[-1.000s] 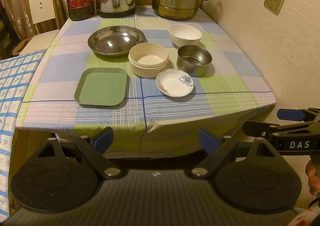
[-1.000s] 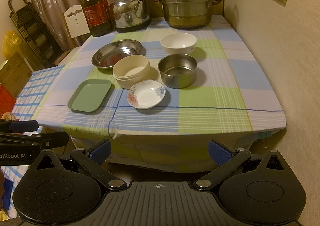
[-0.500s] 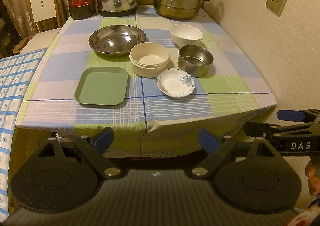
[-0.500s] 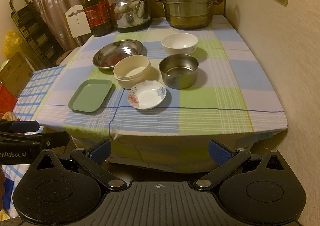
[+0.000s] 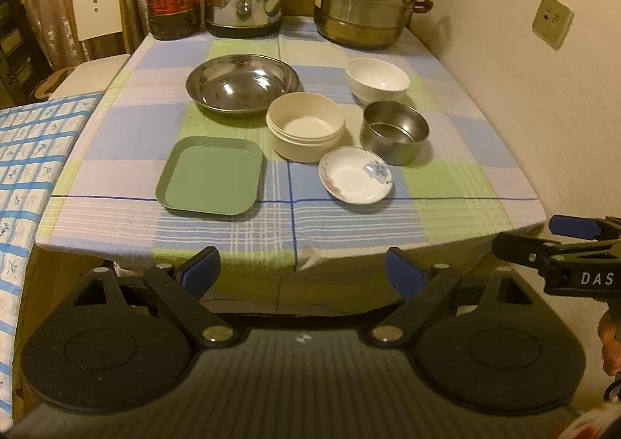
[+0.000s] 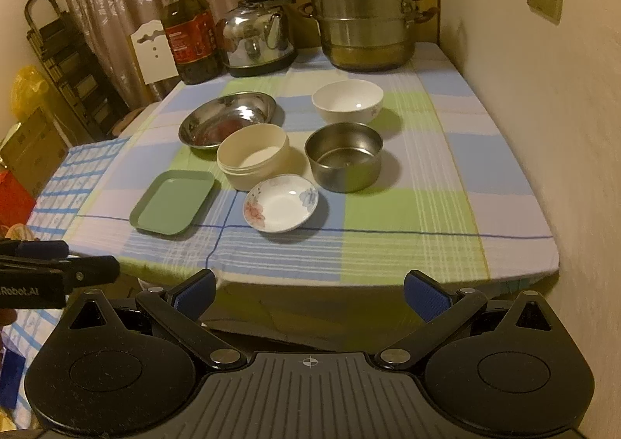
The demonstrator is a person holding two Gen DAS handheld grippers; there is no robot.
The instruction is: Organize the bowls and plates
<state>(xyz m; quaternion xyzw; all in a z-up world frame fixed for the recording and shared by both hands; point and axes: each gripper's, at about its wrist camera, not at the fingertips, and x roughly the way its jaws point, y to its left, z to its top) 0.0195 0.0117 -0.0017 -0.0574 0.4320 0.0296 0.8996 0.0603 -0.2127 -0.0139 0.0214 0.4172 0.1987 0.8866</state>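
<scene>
We count six dishes on the worktop (image 6: 446,183), under a blue-green-lilac checked cloth. One green square plate (image 5: 211,175) sits front left; one flowered saucer (image 5: 355,175) front centre. One cream bowl (image 5: 306,126) stands between them, a little further back, with what looks like a second one nested in it. One steel bowl (image 6: 343,155) sits just right of it. One white bowl (image 6: 347,101) is behind that. One wide steel dish (image 5: 242,84) lies back left.

Along the far edge: one oil bottle (image 6: 190,37), one kettle (image 6: 258,39), one stacked steamer pot (image 6: 366,19).

A wall with sockets runs along the right; curtains and a white chair back are behind.

Our left gripper (image 5: 300,272) and right gripper (image 6: 308,293) both hover short of the near edge, jaws spread wide, holding nothing.
</scene>
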